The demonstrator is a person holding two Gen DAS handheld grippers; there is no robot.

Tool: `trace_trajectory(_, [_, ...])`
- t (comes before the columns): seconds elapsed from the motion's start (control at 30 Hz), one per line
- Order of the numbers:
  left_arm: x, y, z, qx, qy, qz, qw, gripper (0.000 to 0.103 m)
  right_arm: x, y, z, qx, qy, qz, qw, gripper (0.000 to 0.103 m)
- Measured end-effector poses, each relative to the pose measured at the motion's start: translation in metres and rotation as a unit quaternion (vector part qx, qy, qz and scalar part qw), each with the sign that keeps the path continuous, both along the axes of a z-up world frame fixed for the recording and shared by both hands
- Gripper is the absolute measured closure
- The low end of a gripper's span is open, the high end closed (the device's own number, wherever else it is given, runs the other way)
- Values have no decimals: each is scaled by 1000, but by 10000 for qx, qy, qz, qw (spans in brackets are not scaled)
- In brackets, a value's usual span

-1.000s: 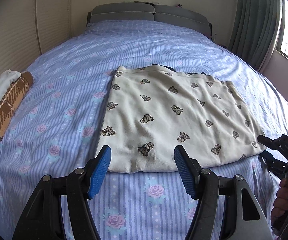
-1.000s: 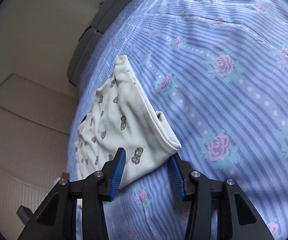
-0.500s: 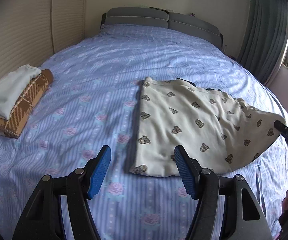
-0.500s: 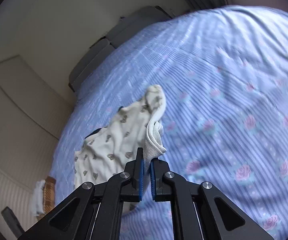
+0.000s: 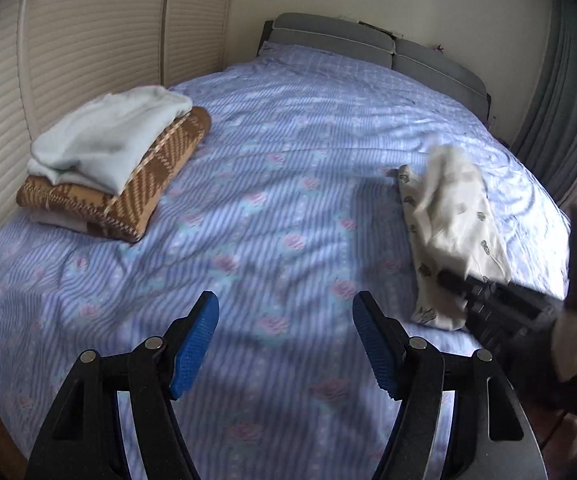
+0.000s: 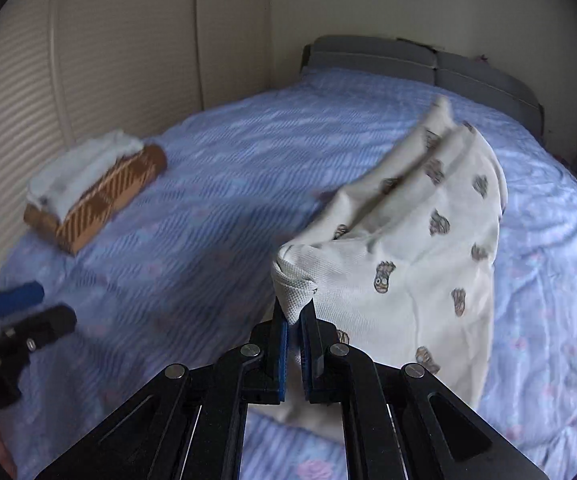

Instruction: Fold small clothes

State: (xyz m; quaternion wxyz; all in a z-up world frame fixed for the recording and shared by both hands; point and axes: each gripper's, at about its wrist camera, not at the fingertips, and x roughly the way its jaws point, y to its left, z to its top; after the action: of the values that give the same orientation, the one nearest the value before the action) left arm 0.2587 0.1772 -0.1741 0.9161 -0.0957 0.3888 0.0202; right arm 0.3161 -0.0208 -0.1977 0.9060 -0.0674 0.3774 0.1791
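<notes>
Cream cloth with small brown printed figures, the garment (image 6: 420, 240) hangs bunched from the right gripper (image 6: 293, 344), whose blue pads are pinched on a ribbed hem corner; its lower folds trail onto the bed (image 6: 216, 208) near the right edge. The left gripper (image 5: 284, 344) hovers with fingers spread, holding nothing. Folded clothes (image 5: 116, 164) sit stacked by the left edge (blurred in the right view).

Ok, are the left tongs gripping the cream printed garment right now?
No, the left tongs stand wide open over the striped floral bedsheet, while the cream printed garment hangs pinched in the right tongs.
</notes>
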Motion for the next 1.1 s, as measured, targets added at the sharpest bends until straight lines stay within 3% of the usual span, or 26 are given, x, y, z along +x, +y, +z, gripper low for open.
trace_trajectory(0.1, [-1,6,-9,-56,65,-20,10000,34,-6,6,-24,-159,246,-12,9996,96])
trace_trajectory(0.23, [0,7,-14,-157,63,-84,9998,34,-8,1,-27,20,315,-30,9995,94])
trace_trajectory(0.33, [1,4,-13,-230,30,-128,9996,34,-7,-5,-25,239,471,-21,9986,86])
trace_trajectory(0.47, [5,-6,-10,-272,-8,-234,9994,34,-19,-26,-13,838,534,-91,9950,66])
trace_trajectory(0.53, [7,-16,-9,-265,-8,-340,9991,34,-26,-35,-8,978,463,-184,9940,64])
trace_trajectory(0.77, [27,-67,-10,-382,-2,-751,9964,34,-43,-91,4,556,60,-885,9945,64])
trace_trajectory(1.03, [54,-104,-34,-114,176,-838,9963,34,-17,-132,-37,266,618,-1429,9874,64])
trace_trajectory(1.1, [57,-101,-42,-58,274,-763,9967,34,-20,-140,-40,472,615,-1411,9870,64])
